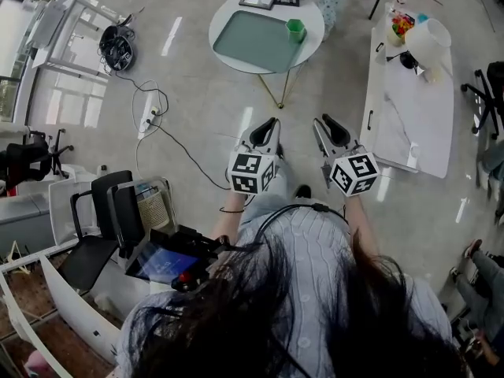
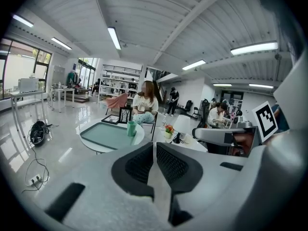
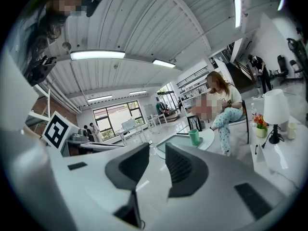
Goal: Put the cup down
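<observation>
The small green plastic cup [image 1: 295, 30] stands at the round white counter's [image 1: 313, 12] right edge; your left tongs [image 1: 270, 122] are pressed together, your right tongs [image 1: 324, 120] slightly spread.

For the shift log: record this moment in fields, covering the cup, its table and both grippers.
cup: green cup, upright on the round white table, by the green tray
left gripper: jaws together, empty, well short of the table
right gripper: jaws apart, nothing between them, beside the left gripper
task state: cup already down, held by neither gripper
</observation>
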